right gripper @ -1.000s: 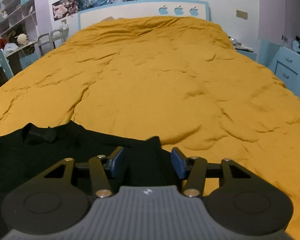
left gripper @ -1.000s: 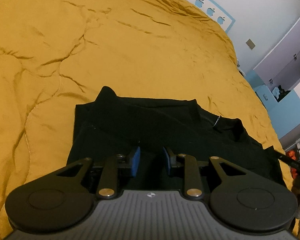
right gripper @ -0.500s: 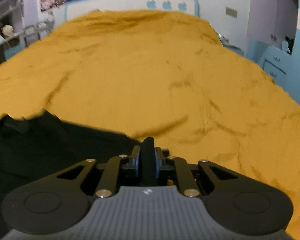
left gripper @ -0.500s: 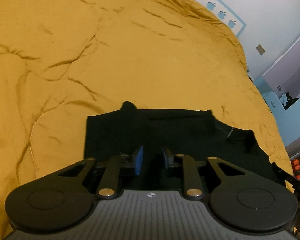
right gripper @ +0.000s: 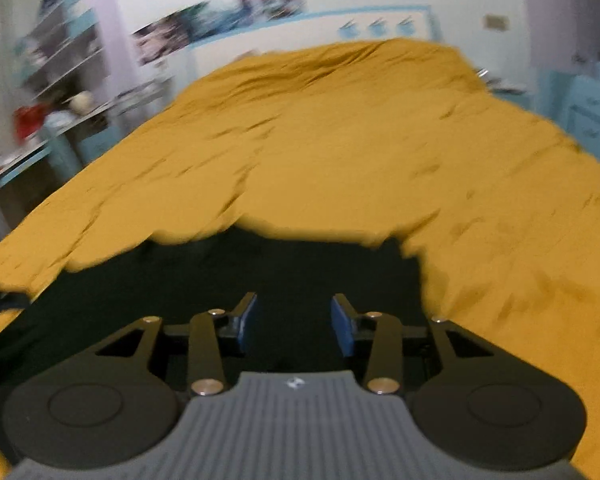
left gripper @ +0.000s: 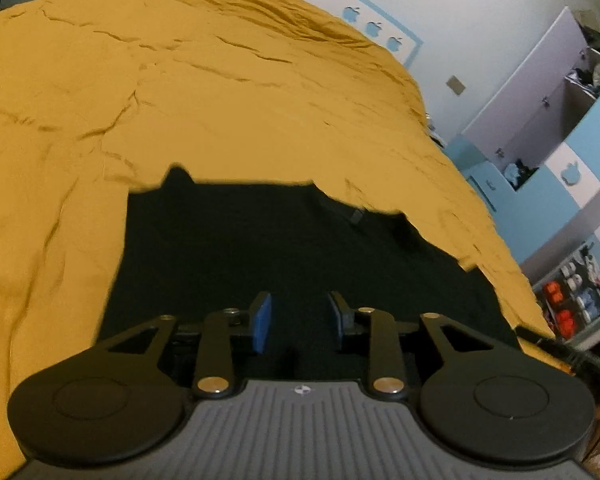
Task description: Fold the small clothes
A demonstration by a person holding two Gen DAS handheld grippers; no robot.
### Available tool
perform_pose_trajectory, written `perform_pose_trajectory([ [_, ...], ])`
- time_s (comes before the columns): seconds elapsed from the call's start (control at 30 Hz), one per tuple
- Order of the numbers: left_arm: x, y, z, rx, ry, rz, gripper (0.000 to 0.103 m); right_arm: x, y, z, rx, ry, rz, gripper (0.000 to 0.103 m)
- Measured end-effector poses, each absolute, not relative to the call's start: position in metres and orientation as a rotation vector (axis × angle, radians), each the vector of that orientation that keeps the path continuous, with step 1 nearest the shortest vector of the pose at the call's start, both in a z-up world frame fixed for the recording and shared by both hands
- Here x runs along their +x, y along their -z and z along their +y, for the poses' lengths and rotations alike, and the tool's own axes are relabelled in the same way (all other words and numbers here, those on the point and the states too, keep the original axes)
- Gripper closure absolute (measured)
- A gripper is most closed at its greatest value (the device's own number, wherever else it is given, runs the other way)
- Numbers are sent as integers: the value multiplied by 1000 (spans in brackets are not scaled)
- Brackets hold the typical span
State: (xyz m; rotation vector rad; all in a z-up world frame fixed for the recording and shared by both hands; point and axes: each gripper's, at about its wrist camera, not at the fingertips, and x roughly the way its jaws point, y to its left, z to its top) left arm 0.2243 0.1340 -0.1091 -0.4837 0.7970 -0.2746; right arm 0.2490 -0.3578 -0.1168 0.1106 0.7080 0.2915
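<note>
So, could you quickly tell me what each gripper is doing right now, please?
Left gripper: open, holding nothing, jaws just opened, over the black garment.
Right gripper: open, holding nothing, jaws just opened, over the same garment.

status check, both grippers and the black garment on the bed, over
Left gripper and right gripper open, jaws just reopened, nothing between pads. Black garment flat on yellow duvet, partly folded. Nothing in the way.

Rumpled mustard duvet (left gripper: pixel 228 92), blue headboard with apple shapes (left gripper: pixel 374 28), open cupboard (left gripper: pixel 572 92), blurred posters (right gripper: pixel 220 28)
</note>
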Motion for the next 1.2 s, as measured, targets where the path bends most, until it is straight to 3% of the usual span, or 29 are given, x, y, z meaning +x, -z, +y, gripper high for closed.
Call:
perform_pose_trajectory([
  [0.27, 158, 120, 152, -579, 194, 795, 63, 183, 145, -374, 76, -184, 746, 66],
  [0.47, 147, 142, 156, -498, 174, 803, 71, 156, 168, -416, 198, -76, 730, 66],
  [0.57, 147, 137, 152, -464, 170, 806, 70, 149, 170, -405, 117, -63, 726, 66],
  [0.6, 147, 133, 150, -458, 169, 812, 69, 149, 170, -400, 96, -53, 733, 66],
  [0.67, 144, 122, 141, -396, 187, 808, 56, 150, 160, -395, 94, -20, 750, 66],
  [0.77, 139, 108, 130, -352, 222, 763, 43, 148, 127, -382, 185, -68, 622, 56],
  [0.83, 142, 106, 127, -393, 259, 751, 42, 165, 108, -360, 272, -192, 574, 37],
  [1.07, 147, 133, 127, -449, 229, 786, 40, 266, 99, -249, 328, -421, 559, 37],
  [1.2, 143, 146, 137, -513, 251, 755, 39, 339, 127, -215, 453, -390, 686, 38],
])
